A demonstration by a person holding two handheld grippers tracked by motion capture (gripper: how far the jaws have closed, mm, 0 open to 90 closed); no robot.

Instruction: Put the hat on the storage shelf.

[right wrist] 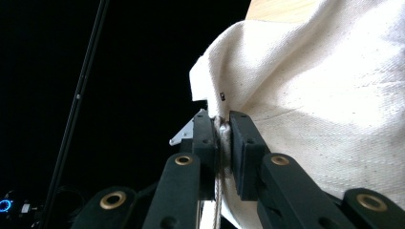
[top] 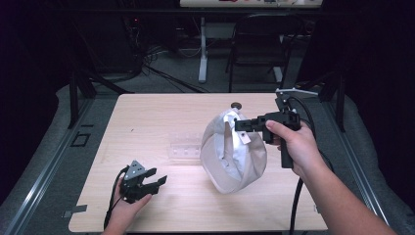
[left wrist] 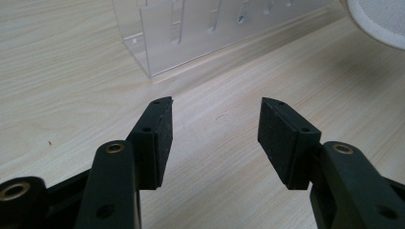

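White canvas cap (top: pixel 234 152) hangs pinched by its edge in your right gripper (top: pixel 241 125) above the table's (top: pixel 147 117) middle; the thin hold could slip. Left gripper (top: pixel 155 182) rests spread.

one white fabric cap (top: pixel 234 152) with one paper tag (top: pixel 244 138), one clear acrylic rack (top: pixel 185 146), one small dark round object (top: pixel 236 105), two black two-jaw grippers, left gripper (top: pixel 157 182) and right gripper (top: pixel 238 125), and one wooden table (top: pixel 147 117).
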